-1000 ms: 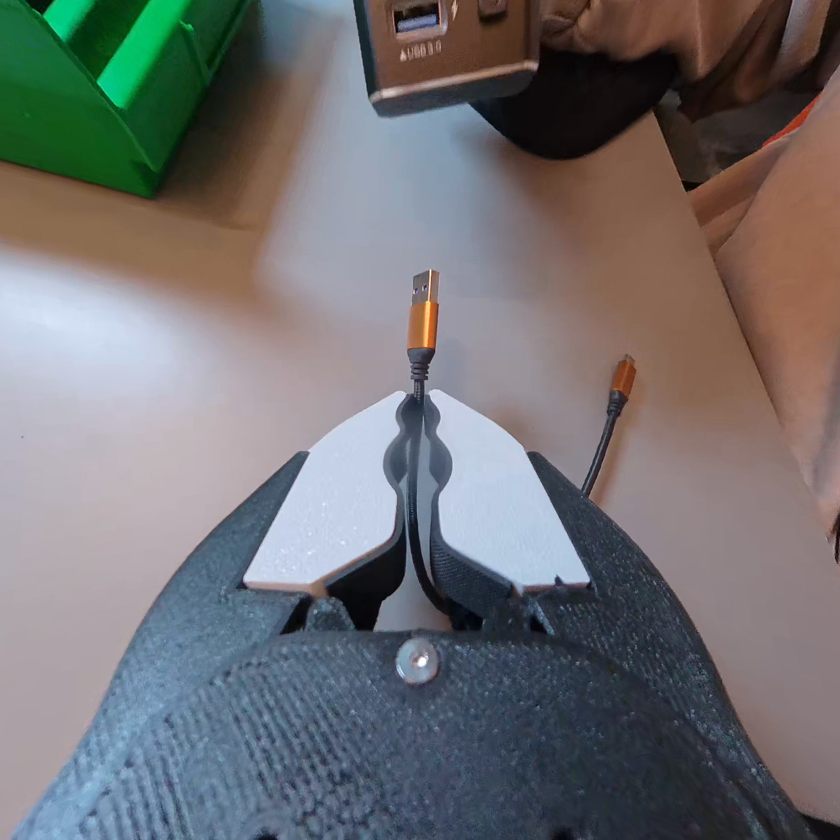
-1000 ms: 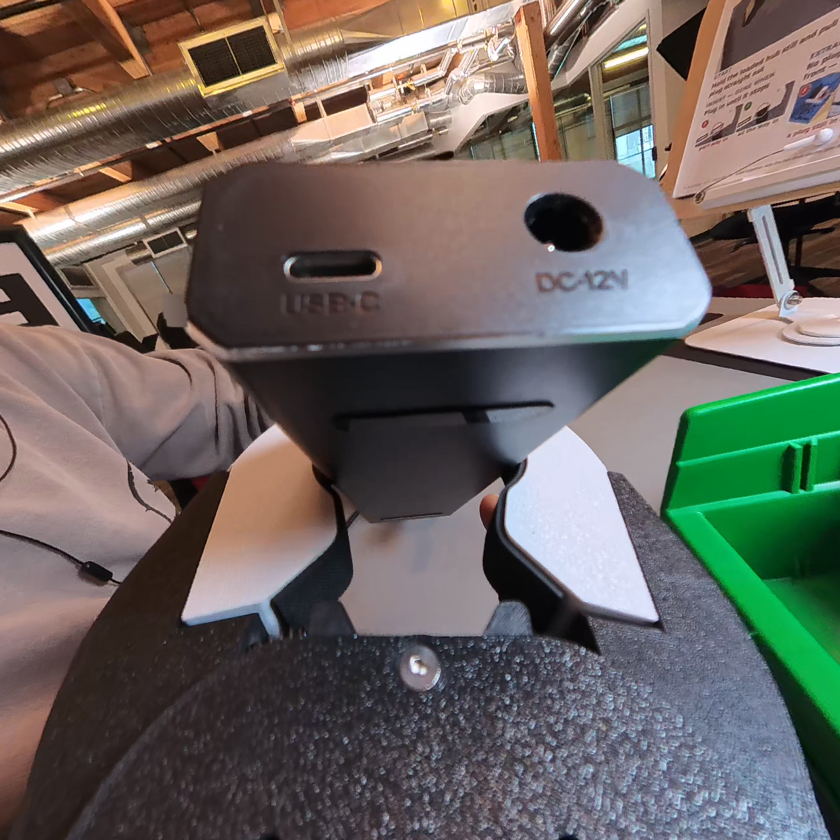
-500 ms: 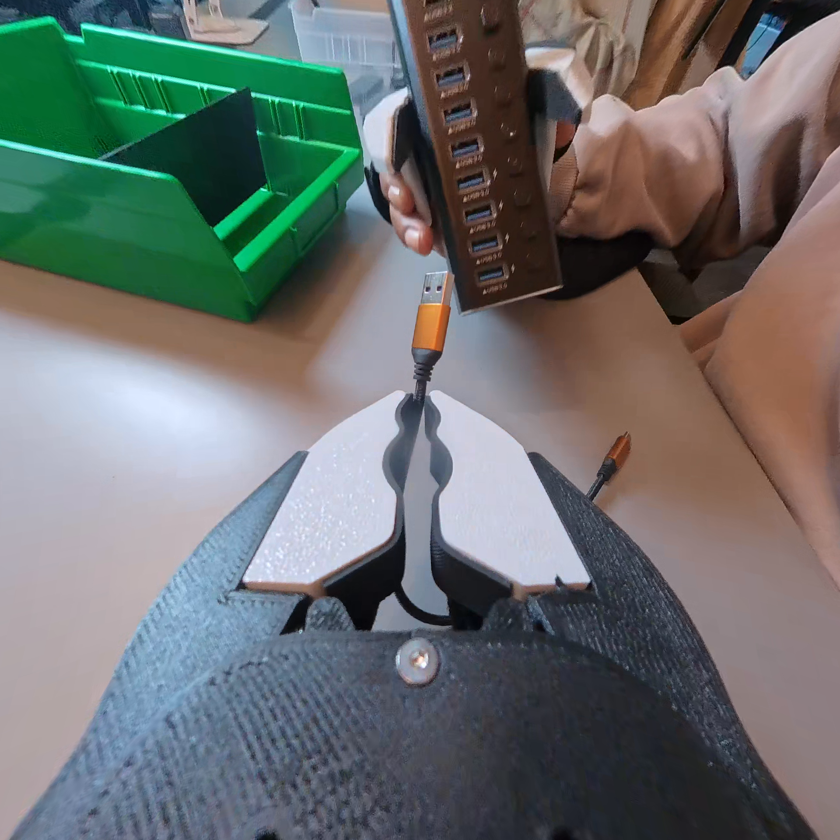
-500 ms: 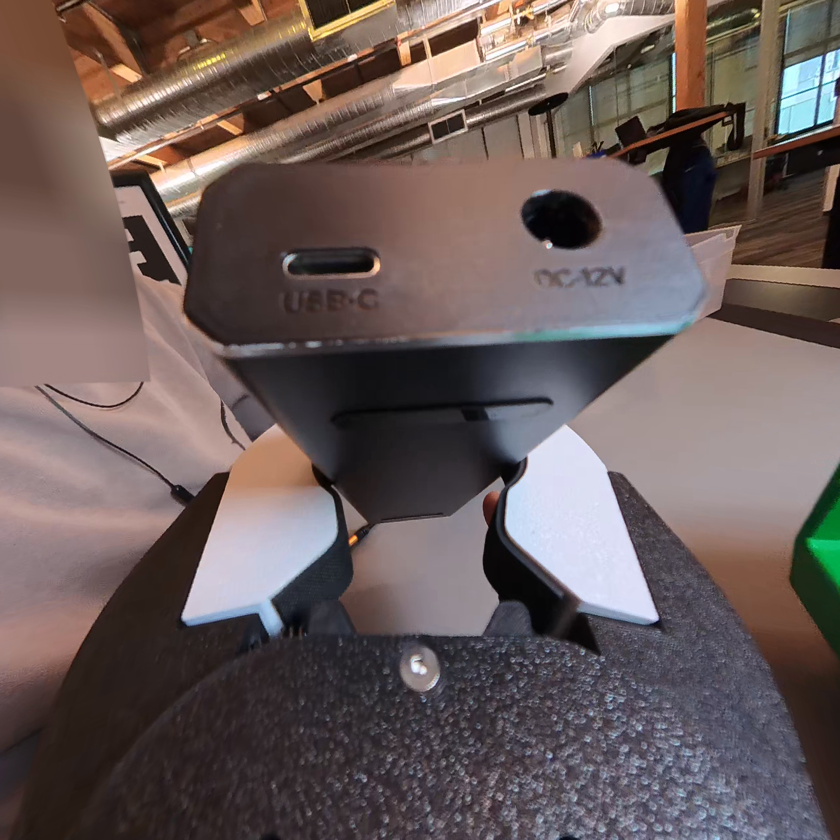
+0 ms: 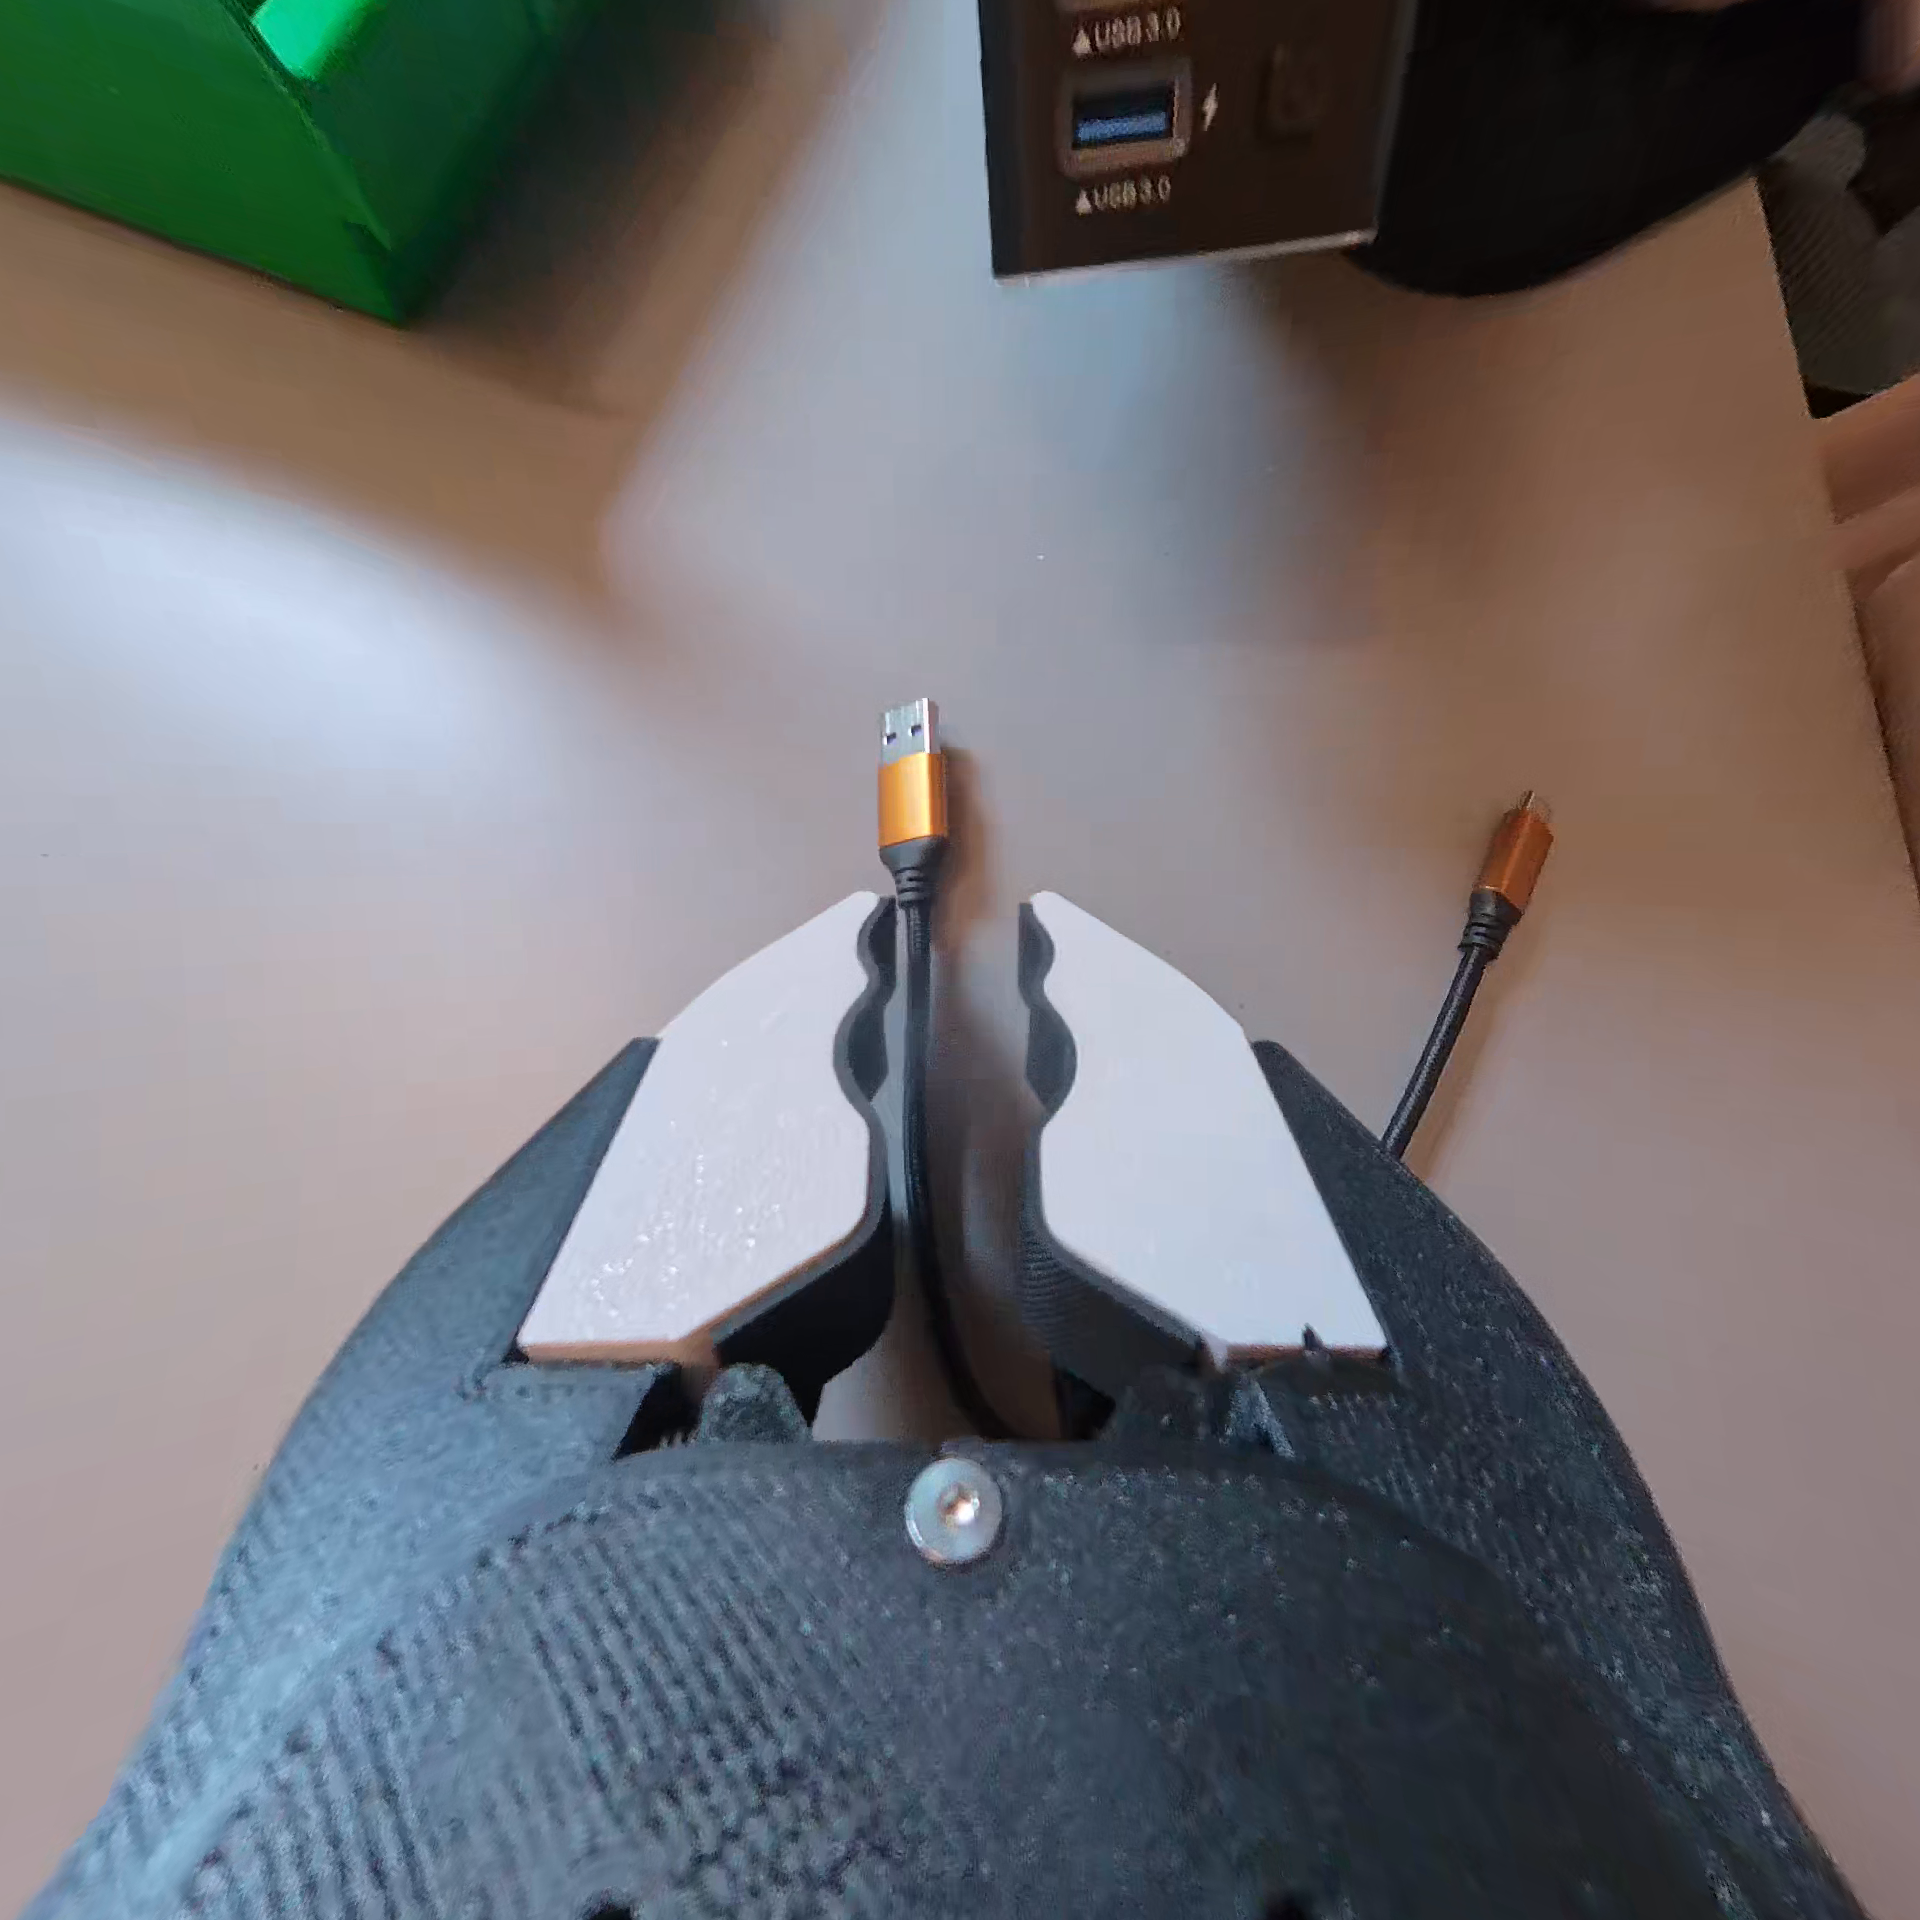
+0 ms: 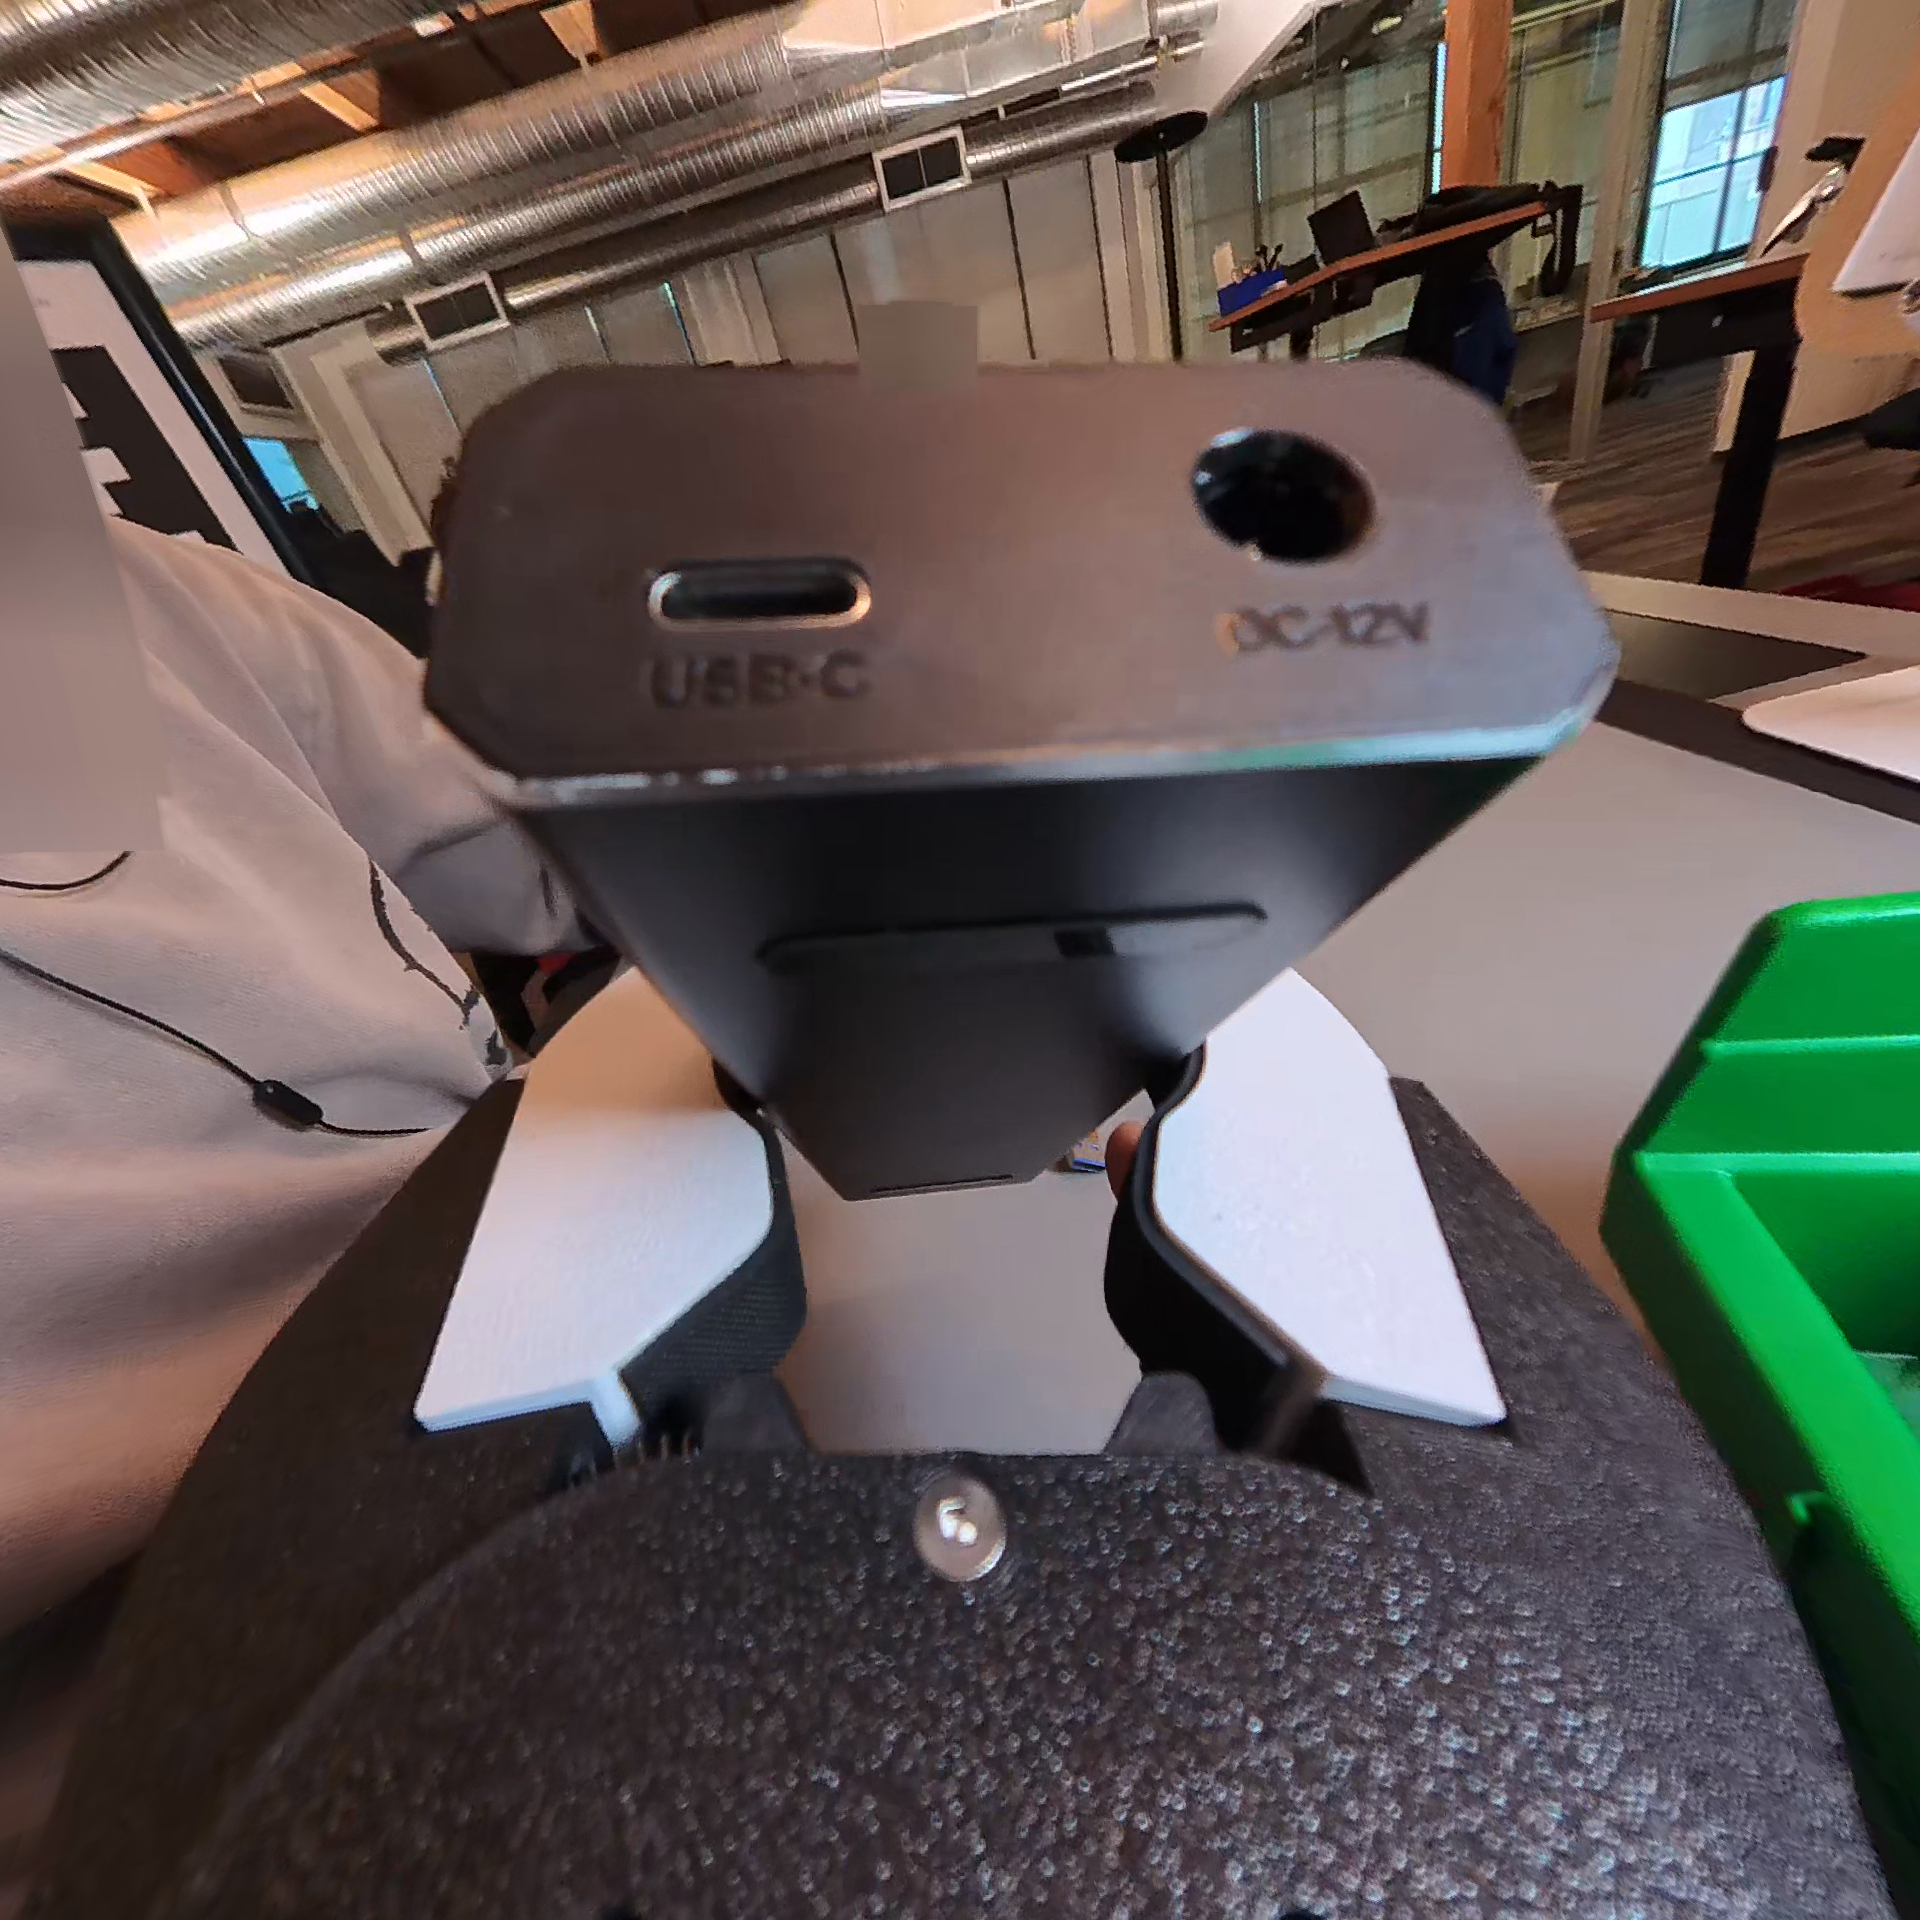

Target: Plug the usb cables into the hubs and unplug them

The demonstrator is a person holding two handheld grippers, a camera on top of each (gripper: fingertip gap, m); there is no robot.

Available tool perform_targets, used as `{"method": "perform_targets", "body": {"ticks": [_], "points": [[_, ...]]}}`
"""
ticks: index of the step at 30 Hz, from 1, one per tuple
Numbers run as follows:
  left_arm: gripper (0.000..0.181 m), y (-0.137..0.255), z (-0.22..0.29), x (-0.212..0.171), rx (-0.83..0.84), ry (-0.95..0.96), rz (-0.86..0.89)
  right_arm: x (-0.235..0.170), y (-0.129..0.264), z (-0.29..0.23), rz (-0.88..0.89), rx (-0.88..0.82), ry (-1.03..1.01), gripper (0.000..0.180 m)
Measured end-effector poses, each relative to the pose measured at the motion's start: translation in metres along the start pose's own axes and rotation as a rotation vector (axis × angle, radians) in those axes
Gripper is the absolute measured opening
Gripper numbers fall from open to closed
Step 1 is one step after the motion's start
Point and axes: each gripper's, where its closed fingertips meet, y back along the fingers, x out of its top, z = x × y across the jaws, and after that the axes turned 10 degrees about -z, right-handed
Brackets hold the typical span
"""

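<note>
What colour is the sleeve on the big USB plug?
Orange, behind a silver metal tip on the USB plug; clearest in the left wrist view.

One hub (image 5: 1184, 135), one cable (image 5: 914, 997) with two plugs, one green bin (image 5: 197, 125).

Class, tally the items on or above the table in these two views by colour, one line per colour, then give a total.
Orange-collared cable plugs: 2 (large flat plug, small plug)
Green plastic bin: 1
Dark grey metal hub: 1
Total: 4
</note>
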Motion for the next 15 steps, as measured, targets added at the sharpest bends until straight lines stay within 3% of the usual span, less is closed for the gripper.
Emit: {"method": "perform_targets", "body": {"ticks": [9, 15], "points": [[0.024, -0.012, -0.009, -0.003, 0.001, 0.055, -0.151, 0.003, 0.005, 0.001, 0.008, -0.013, 0.006, 0.072], [0.008, -0.016, -0.01, -0.003, 0.029, 0.036, -0.177, 0.002, 0.003, -0.006, -0.009, 0.004, 0.029, 0.072]]}}
